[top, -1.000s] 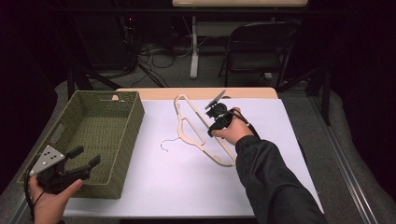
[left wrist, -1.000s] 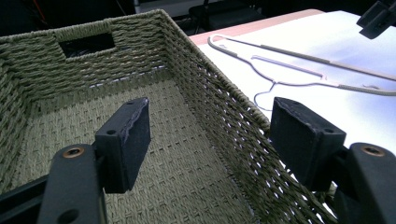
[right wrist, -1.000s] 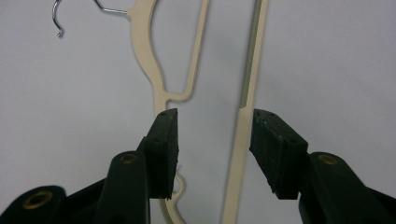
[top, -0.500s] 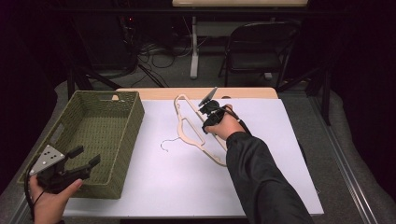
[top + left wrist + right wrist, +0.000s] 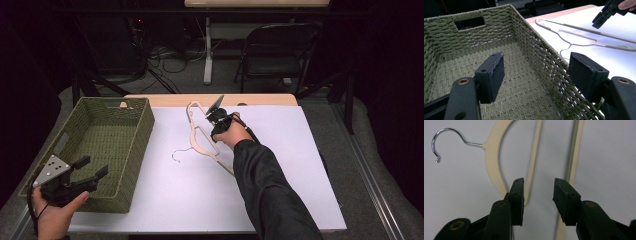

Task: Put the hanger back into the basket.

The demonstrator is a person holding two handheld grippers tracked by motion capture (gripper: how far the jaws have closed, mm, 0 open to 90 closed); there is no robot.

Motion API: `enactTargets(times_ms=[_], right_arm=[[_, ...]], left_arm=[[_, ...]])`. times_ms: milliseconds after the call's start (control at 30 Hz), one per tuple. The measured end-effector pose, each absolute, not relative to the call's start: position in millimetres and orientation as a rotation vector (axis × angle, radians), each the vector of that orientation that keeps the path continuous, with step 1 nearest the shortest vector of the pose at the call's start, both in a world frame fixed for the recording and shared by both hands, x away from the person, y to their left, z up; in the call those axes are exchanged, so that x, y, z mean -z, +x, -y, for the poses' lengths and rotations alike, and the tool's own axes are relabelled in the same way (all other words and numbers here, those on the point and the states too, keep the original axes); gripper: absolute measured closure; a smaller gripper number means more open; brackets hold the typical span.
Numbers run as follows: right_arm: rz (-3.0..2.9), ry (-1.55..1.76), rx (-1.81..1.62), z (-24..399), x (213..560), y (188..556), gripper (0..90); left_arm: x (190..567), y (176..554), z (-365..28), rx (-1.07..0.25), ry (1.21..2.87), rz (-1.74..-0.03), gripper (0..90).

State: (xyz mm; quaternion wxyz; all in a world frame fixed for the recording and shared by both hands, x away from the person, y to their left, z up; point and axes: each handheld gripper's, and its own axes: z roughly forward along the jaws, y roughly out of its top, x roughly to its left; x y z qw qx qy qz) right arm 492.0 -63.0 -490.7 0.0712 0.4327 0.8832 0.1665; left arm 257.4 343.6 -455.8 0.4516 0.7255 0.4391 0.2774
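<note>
A cream wooden hanger [image 5: 190, 131] with a metal hook lies flat on the white table. My right gripper [image 5: 215, 134] points down over its far half. In the right gripper view the hanger's [image 5: 492, 157] thin inner bar stands between the jaws of my right gripper [image 5: 537, 181], close to the left pad [image 5: 518, 195]. The jaws have just been closing, and the right pad is still clear of the bar. My left gripper [image 5: 94, 166] hangs open over the near corner of the green woven basket [image 5: 145, 120], with nothing between its jaws [image 5: 536, 56].
The basket [image 5: 499, 22] holds nothing and takes up the table's left side. A bare white tabletop [image 5: 300, 165] stretches right of the hanger. Behind the table stand a folding chair [image 5: 272, 50] and floor cables [image 5: 165, 55].
My right hand has shifted slightly left and farther back along the hanger. The left hand and the basket have not moved.
</note>
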Motion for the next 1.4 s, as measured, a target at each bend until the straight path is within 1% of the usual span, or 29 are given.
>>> enactTargets(times_ms=[133,400,867,1133,1200,1233,1267,1400], right_arm=[[-2.676,1.259,-0.469,56.9,502.0,494.5,66.6],[-2.712,1.215,-0.405,48.0,516.5,496.3,70.9],[-2.729,1.253,-0.35,46.0,524.2,496.5,74.7],[-2.727,1.261,-0.302,45.4,525.5,496.8,75.0],[-2.687,1.282,-0.415,45.3,531.8,495.9,75.2],[-2.763,1.267,-0.187,45.2,520.6,498.3,75.4],[-2.723,1.273,-0.325,45.7,527.7,497.0,75.7],[-2.729,1.285,-0.303,44.8,527.8,497.2,77.0]], left_arm=[[455.6,257.2,-343.1,-0.685,1.793,-1.085,29.4],[454.2,256.2,-346.0,-0.69,1.78,-1.086,29.4],[454.2,255.1,-347.0,-0.69,1.782,-1.089,29.4],[453.8,254.4,-348.1,-0.692,1.776,-1.092,29.4],[453.6,254.4,-347.9,-0.693,1.778,-1.091,29.4],[453.7,254.5,-347.9,-0.693,1.778,-1.091,29.4],[453.9,254.6,-347.8,-0.692,1.779,-1.091,29.4],[454.4,255.0,-347.7,-0.69,1.779,-1.093,29.4]])
